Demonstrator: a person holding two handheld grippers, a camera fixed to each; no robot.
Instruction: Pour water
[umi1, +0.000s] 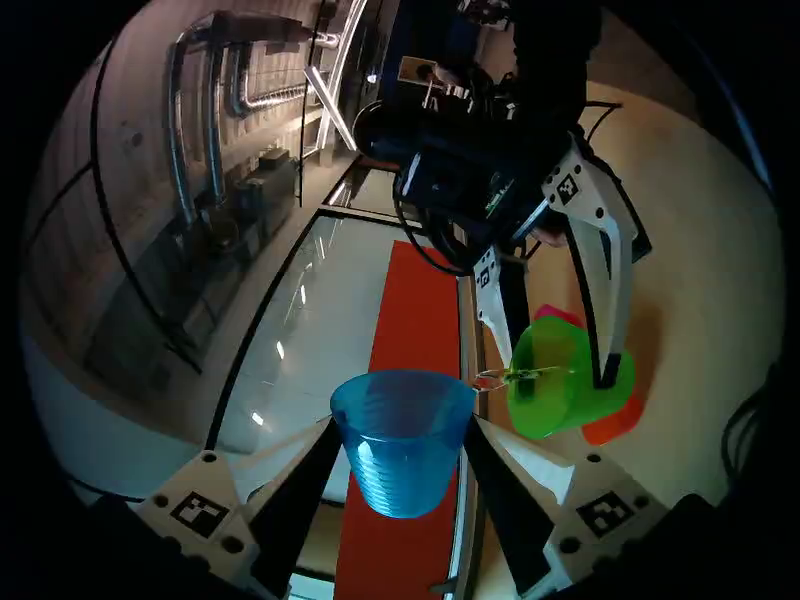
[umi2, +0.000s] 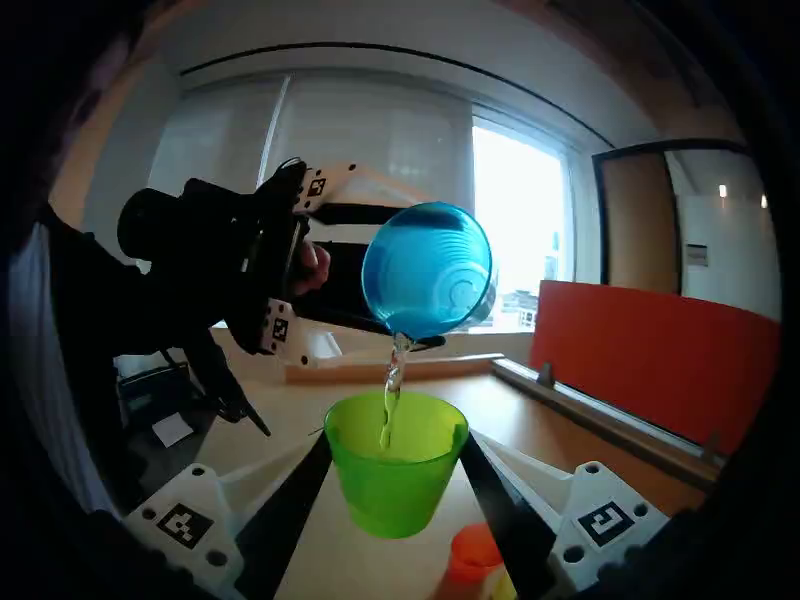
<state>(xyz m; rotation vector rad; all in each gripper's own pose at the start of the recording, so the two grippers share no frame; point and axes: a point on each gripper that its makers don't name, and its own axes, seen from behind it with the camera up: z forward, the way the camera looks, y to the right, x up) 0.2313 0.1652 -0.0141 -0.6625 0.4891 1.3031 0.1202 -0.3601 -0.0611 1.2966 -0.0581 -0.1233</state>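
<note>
**Left gripper view.** Our left gripper (umi1: 403, 448) is clenched on the blue cup (umi1: 400, 470) at low centre, one finger pressing each side. Right of centre, the right gripper (umi1: 558, 378) grasps the green cup (umi1: 570, 405) the same way. A thin stream of water (umi1: 505, 376) runs sideways across the frame from the blue rim to the green mouth. An orange cup (umi1: 612, 428) and a pink cup (umi1: 560, 315) sit just behind the green one.

**Right gripper view.** The green cup (umi2: 395, 490) stands upright at lower centre between our fingers, above the table (umi2: 560, 430). The blue cup (umi2: 427, 270) hangs at upper centre, tipped so that its long axis lies nearly level and its mouth faces us. The lowest point of its lip is directly over the green mouth. The water (umi2: 393, 380) falls straight down and lands left of the green cup's middle.

**Judgement.** The pour is under way. What matters is that the blue lip stays above the green mouth, with the most room to spare on the right of the frame. We cannot tell how much water is left in the blue cup.
</note>
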